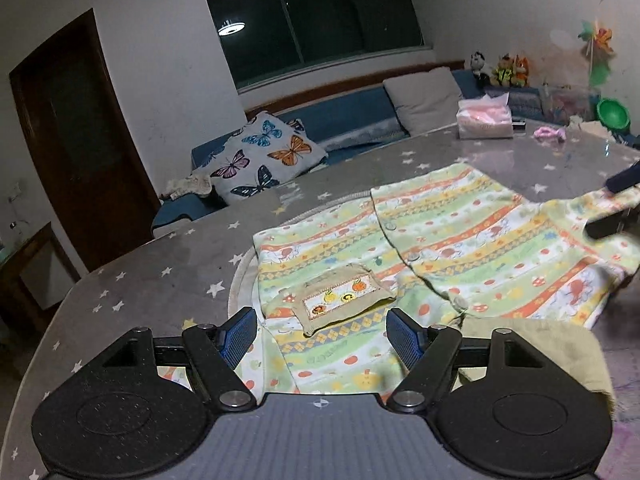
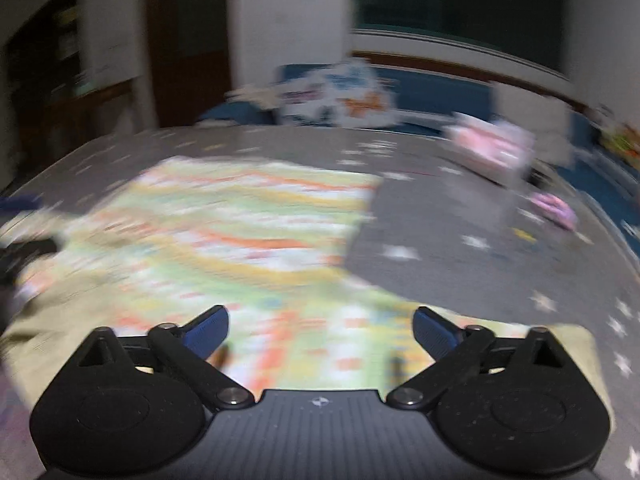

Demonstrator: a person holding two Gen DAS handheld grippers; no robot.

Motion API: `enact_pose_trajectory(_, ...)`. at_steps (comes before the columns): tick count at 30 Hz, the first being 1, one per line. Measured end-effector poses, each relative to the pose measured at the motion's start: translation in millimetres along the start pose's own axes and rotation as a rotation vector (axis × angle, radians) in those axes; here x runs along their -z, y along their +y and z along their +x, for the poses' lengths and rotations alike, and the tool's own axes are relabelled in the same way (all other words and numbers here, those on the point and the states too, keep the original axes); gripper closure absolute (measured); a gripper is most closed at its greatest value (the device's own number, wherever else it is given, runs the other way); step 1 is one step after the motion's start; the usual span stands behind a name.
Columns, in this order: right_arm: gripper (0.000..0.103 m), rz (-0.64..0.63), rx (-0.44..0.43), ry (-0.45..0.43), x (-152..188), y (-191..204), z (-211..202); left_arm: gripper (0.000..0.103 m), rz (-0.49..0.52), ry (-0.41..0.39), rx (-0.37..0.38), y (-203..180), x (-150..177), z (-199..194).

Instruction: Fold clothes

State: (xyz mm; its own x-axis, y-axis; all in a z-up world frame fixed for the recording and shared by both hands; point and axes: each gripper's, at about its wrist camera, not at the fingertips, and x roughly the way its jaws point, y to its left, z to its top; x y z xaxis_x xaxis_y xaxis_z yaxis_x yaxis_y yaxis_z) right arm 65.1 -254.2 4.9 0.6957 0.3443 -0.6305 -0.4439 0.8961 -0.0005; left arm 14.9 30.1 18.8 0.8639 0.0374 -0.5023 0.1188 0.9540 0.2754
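Observation:
A child's striped pastel garment [image 1: 448,240] with snap buttons and a beige pocket patch [image 1: 340,300] lies spread on the grey star-print table [image 1: 160,264]. My left gripper [image 1: 322,330] is open and empty just above its near hem. My right gripper [image 2: 320,330] is open and empty over the same garment [image 2: 248,224], which is motion-blurred in the right wrist view. The right gripper's fingers [image 1: 612,204] also show at the far right edge of the left wrist view, at the garment's raised corner.
A pink tissue box [image 1: 486,118] and a small pink item [image 1: 550,134] sit at the table's far side. A green bowl [image 1: 614,114] stands at the far right. Behind the table is a blue sofa [image 1: 340,120] with a butterfly pillow [image 1: 264,156].

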Motion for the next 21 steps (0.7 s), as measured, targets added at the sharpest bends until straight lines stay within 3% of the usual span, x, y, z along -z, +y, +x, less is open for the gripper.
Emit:
enact_pose_trajectory(6,0.036,-0.115,-0.194,0.015,-11,62,-6,0.063,-0.034,-0.004,0.064,10,3,-17)
enact_pose_trajectory(9,0.047,-0.167,-0.268,0.034,-13,89,-3,0.072,-0.045,-0.003,0.091,13,6,-23)
enact_pose_trajectory(15,0.069,-0.233,-0.345,0.083,-7,127,11,0.072,-0.023,-0.028,0.134,9,9,-37)
enact_pose_trajectory(20,0.085,-0.272,-0.310,0.110,3,138,22,0.072,0.016,-0.046,0.188,-1,9,-44)
enact_pose_trajectory(21,0.092,-0.267,-0.308,0.110,4,137,21,0.071,0.026,-0.048,0.201,-4,10,-45)
